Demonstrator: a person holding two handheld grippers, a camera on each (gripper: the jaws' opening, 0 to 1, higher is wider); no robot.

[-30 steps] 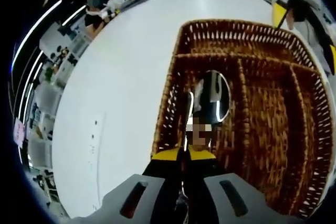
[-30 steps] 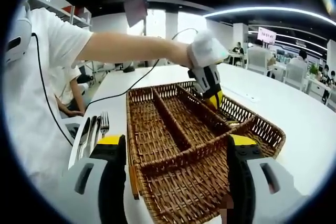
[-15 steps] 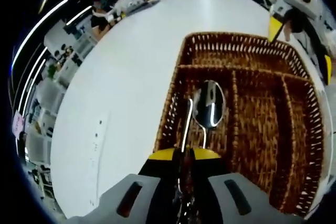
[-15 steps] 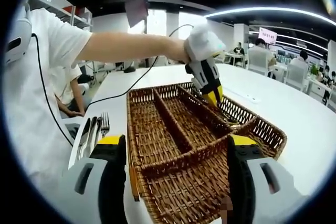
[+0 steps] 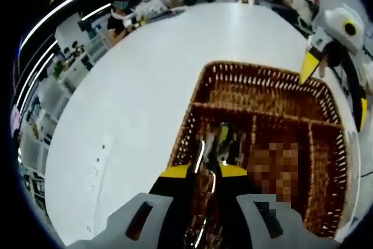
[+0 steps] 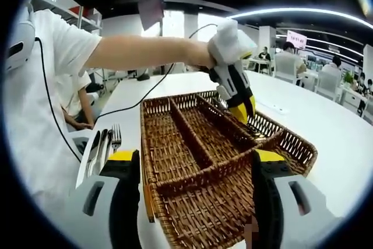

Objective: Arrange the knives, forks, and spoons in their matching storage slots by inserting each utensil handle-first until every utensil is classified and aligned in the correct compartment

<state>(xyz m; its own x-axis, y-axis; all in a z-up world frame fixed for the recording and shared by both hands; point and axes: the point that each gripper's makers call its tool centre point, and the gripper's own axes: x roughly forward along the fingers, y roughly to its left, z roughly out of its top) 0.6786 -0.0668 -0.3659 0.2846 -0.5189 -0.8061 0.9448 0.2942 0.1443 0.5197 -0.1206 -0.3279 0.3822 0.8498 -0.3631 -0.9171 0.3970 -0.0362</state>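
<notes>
Spoon point(image 5: 217, 144) sits clamped in my left tool point(image 5: 204, 170) over the wicker tray's point(image 6: 192, 161) outer slot; my right tool point(image 6: 195, 161) stands apart.

**Spoon drawn back over the left slot**

You've lifted and pulled back your left gripper point(image 6: 240, 111): in the right gripper view it sits higher above the wicker tray point(image 6: 175, 144) than a second ago. In the left gripper view the spoon point(image 5: 217, 144), earlier showing its full bowl, now looks smaller and foreshortened.
</notes>
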